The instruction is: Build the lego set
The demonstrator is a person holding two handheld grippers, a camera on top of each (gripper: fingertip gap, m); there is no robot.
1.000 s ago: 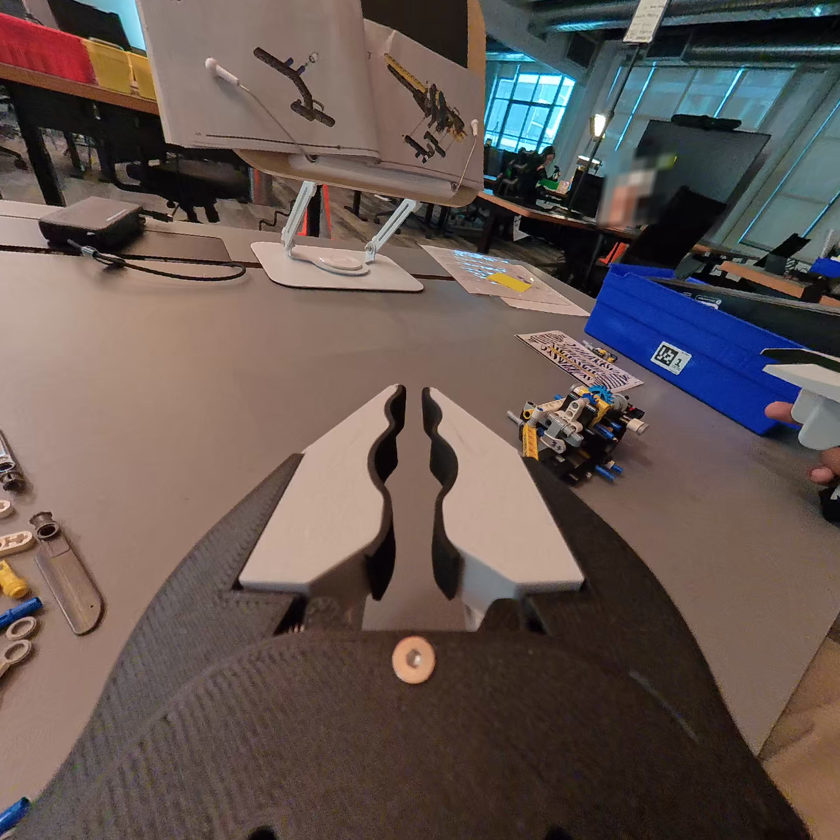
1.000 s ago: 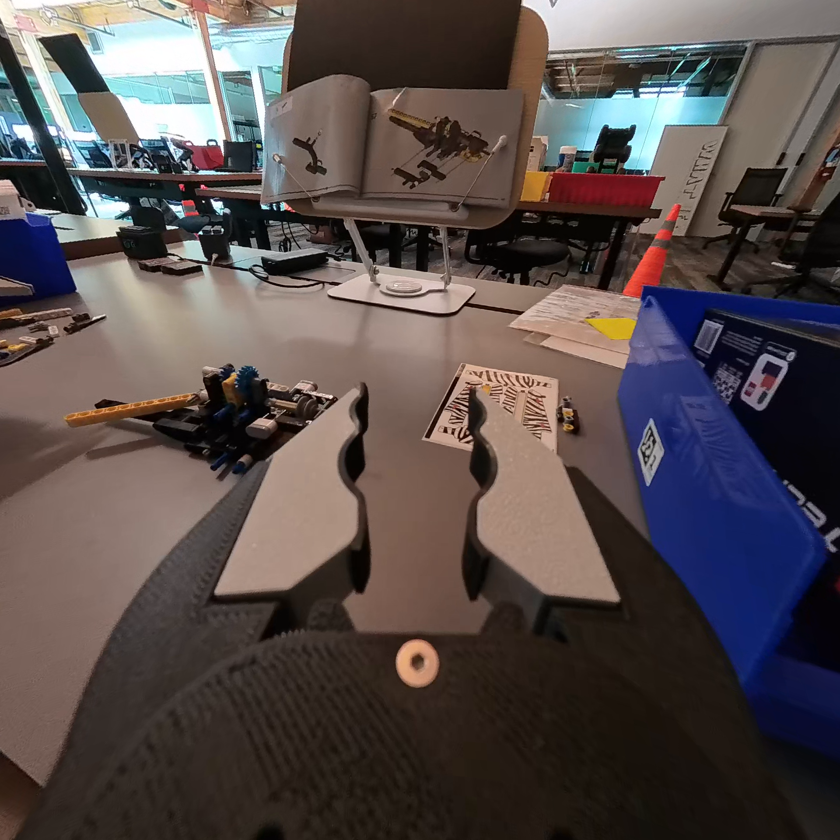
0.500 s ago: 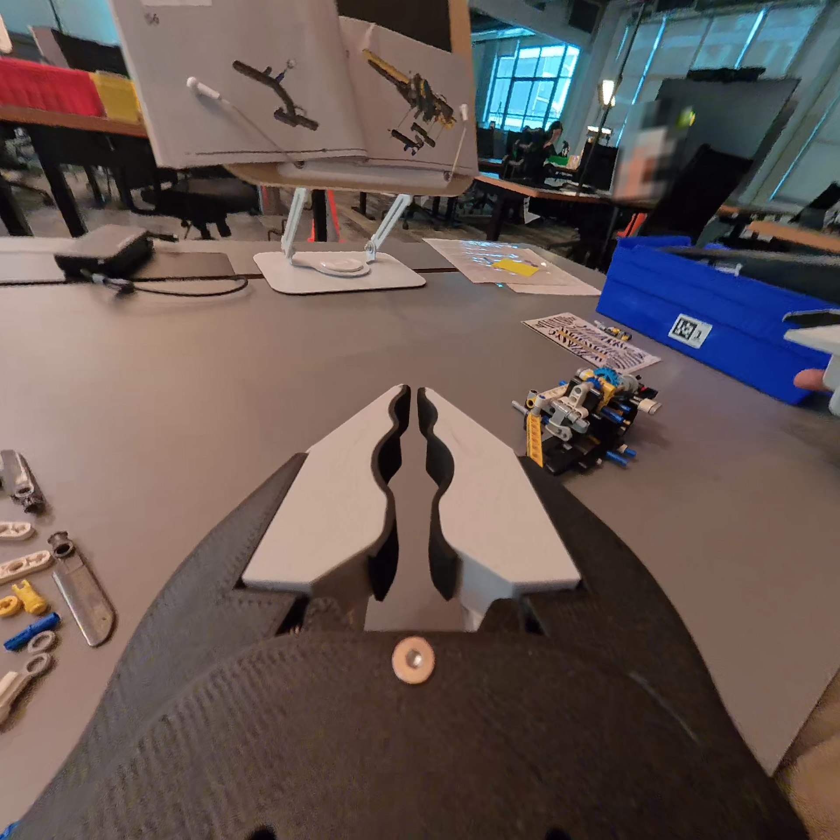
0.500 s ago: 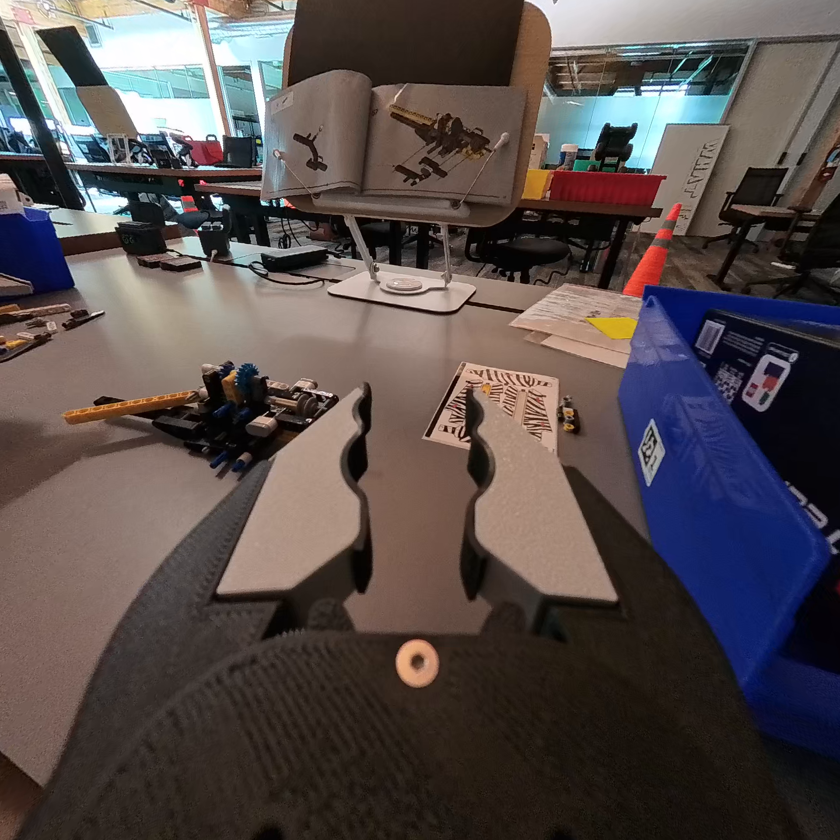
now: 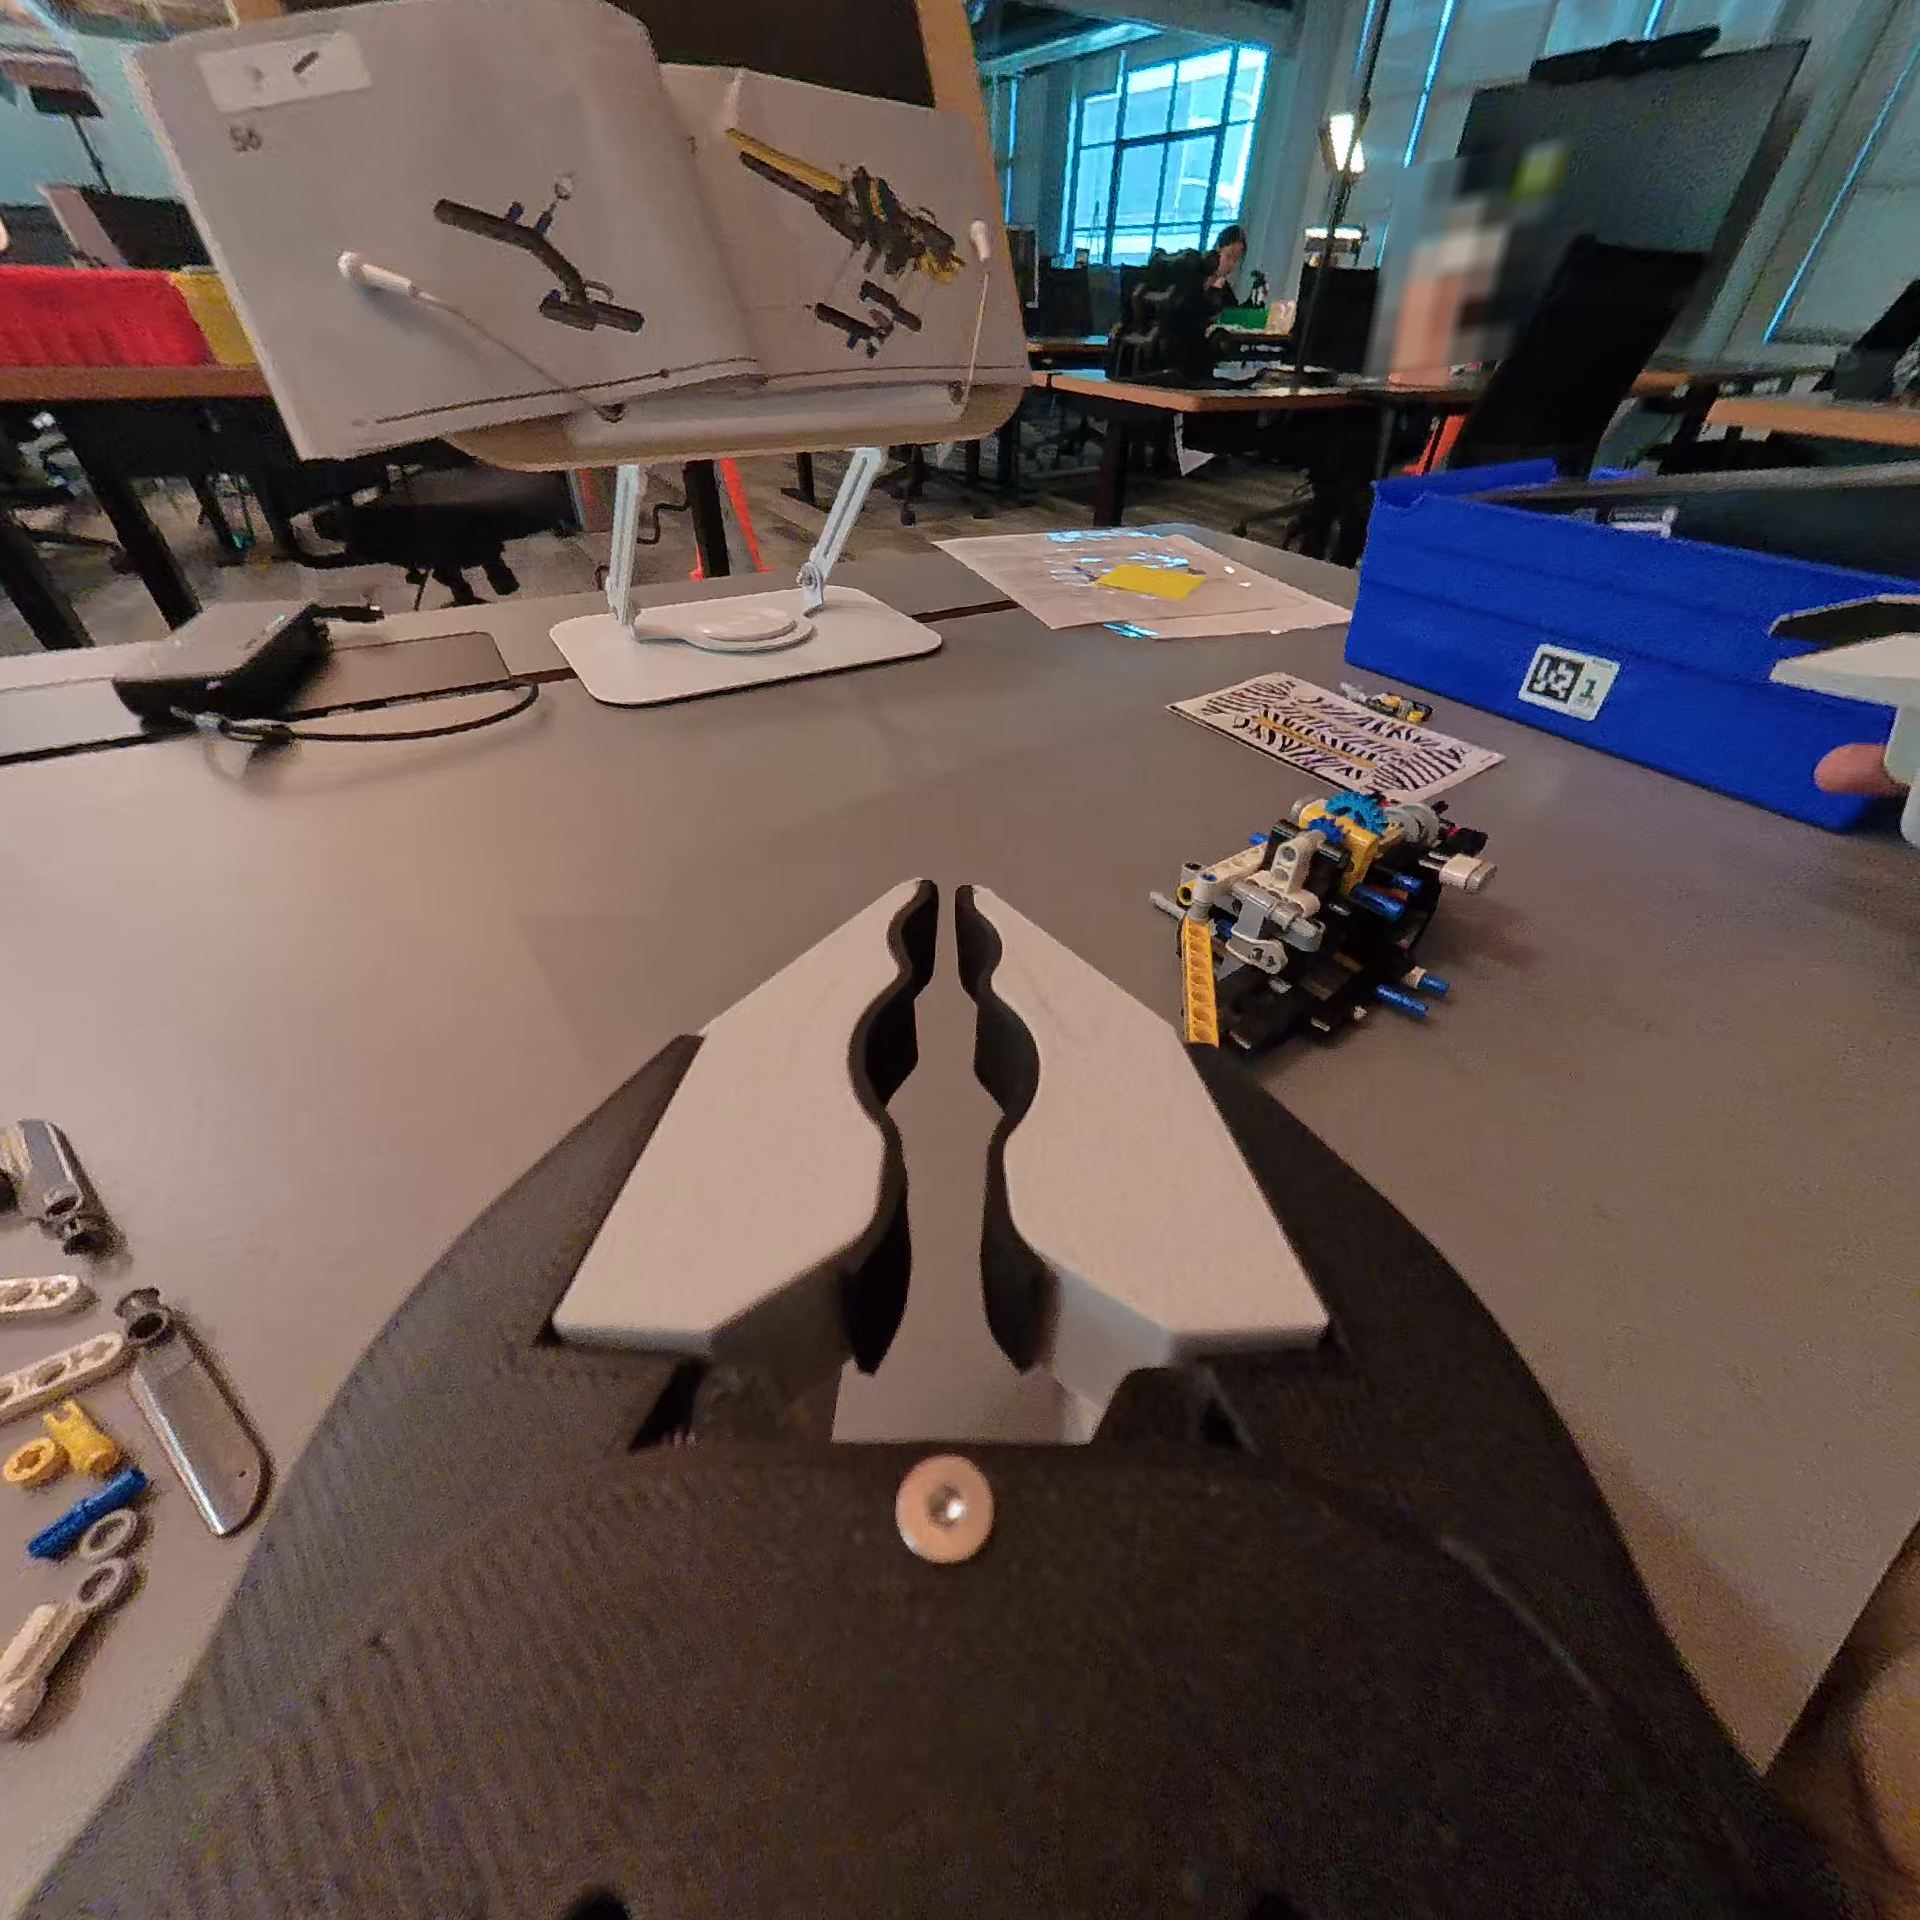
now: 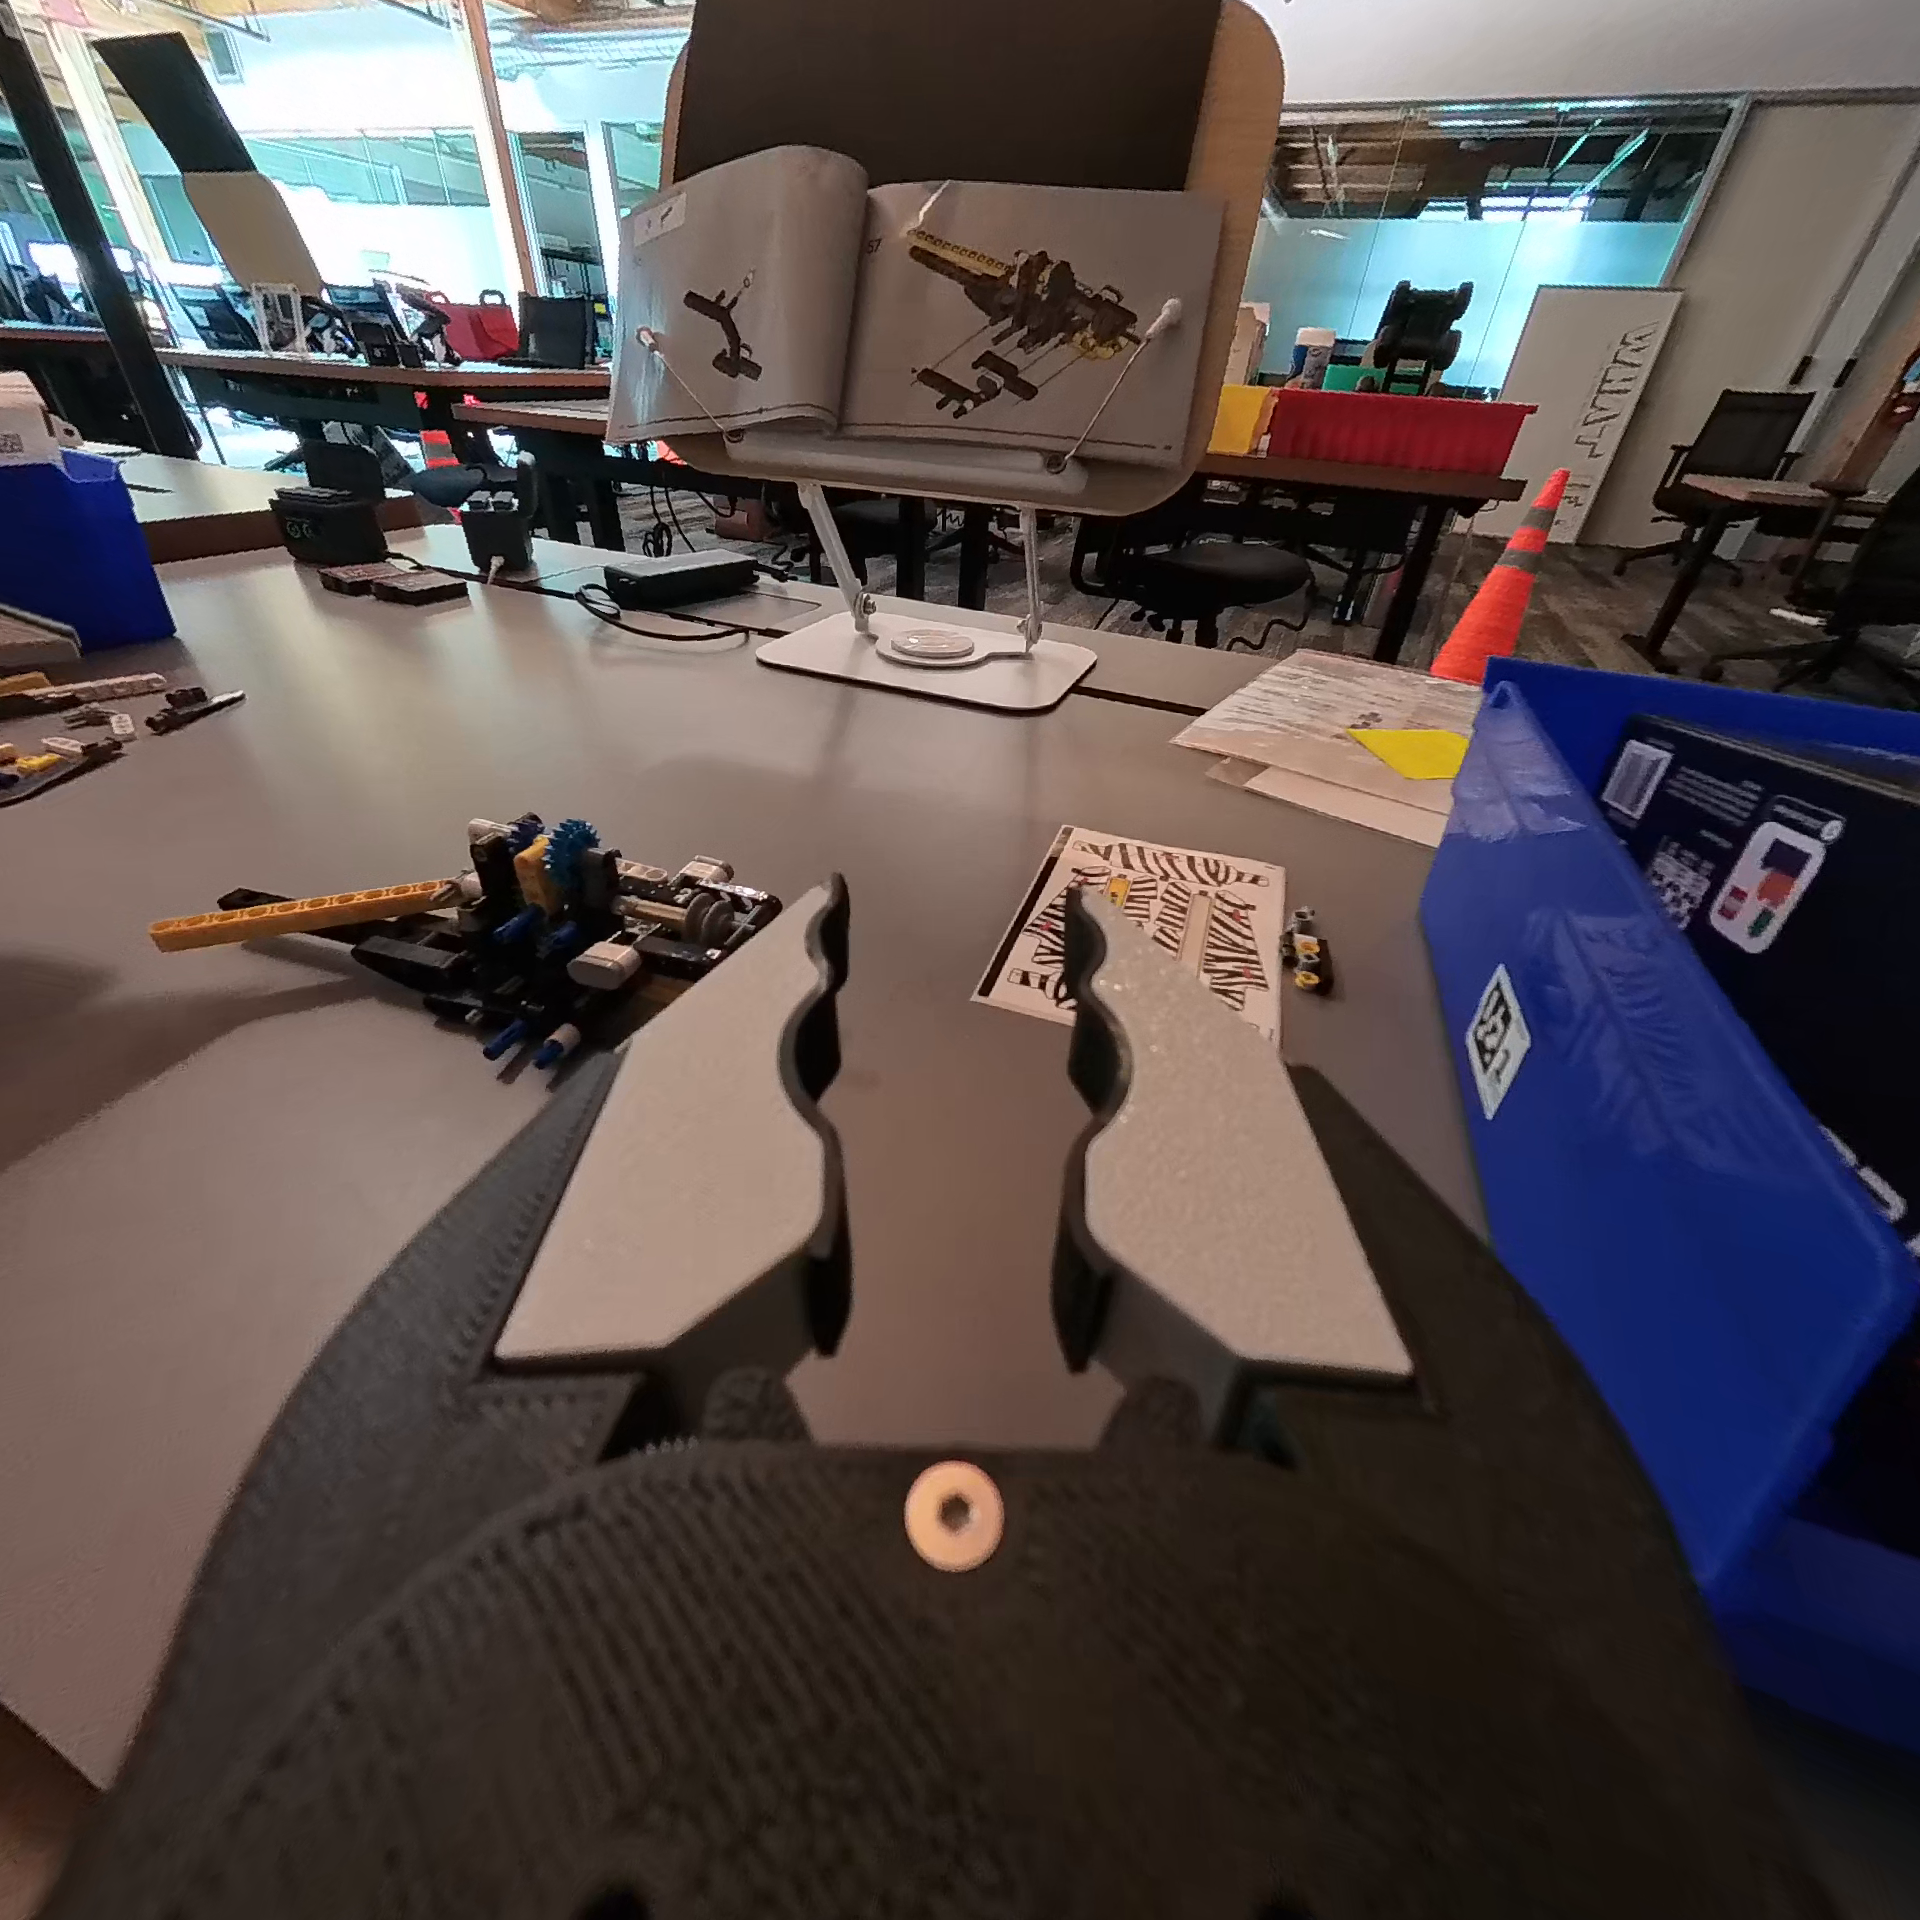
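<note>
My left claw (image 5: 945, 902) hovers nearly clenched, empty; right claw (image 6: 956, 904) released, empty. Model (image 6: 561, 935) sits mid-surface (image 6: 727, 769), bin (image 6: 1662, 1143) along the right edge.

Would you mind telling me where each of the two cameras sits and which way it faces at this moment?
Left wrist view: on the left gripper, above the grey table, facing the book stand; loose lego parts at left, the right gripper and a fingertip at right edge.
Right wrist view: on the right gripper, facing the same stand, beside the blue bin; only its own fingers show.
Shared: lego assembly, sticker sheet, instruction book.
</note>
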